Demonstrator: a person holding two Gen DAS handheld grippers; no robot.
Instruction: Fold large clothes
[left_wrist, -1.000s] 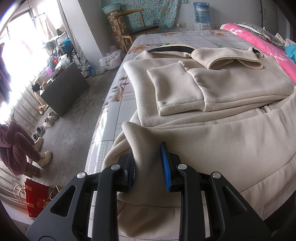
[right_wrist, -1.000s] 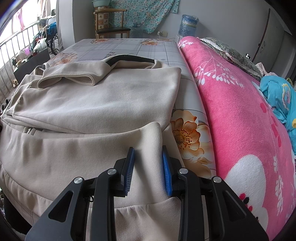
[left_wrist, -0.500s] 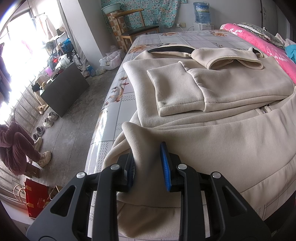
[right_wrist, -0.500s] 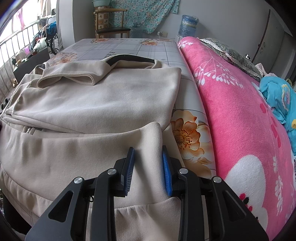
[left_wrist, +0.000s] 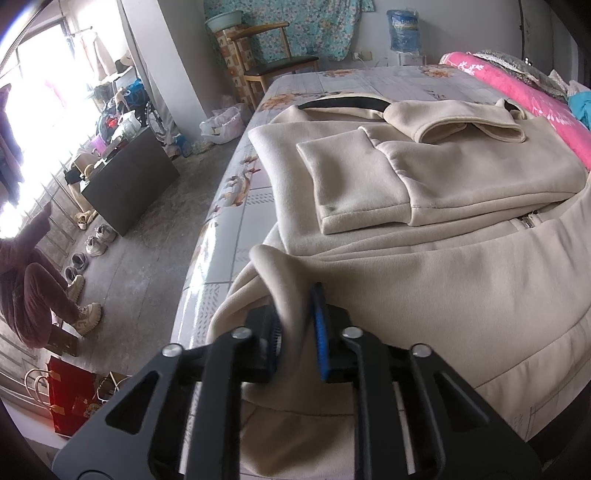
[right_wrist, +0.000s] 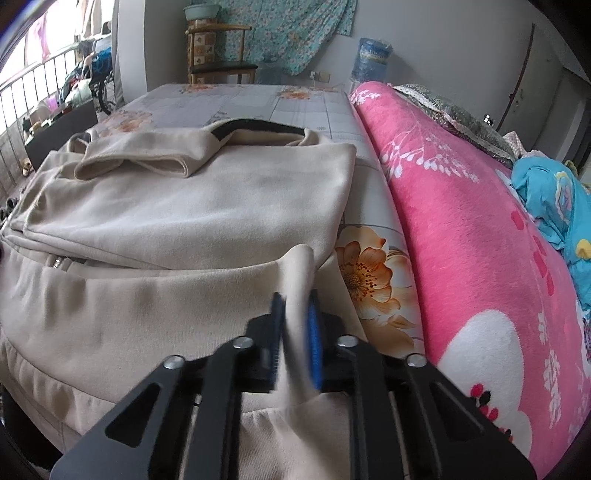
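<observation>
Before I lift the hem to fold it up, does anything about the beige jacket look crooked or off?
Nothing stands out. The jacket lies flat on the bed, sleeves already folded in. Its near hem hangs over the bed's edge.

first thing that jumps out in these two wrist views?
The big beige hooded jacket spread over the bed, its sleeves already folded in across the body. Near the camera, the left hand-held gripper is closing on a pinched ridge of the jacket's near edge at its left corner, and the right hand-held gripper has pinched the right corner. The bright pink blanket lies along the jacket's right side.
</observation>
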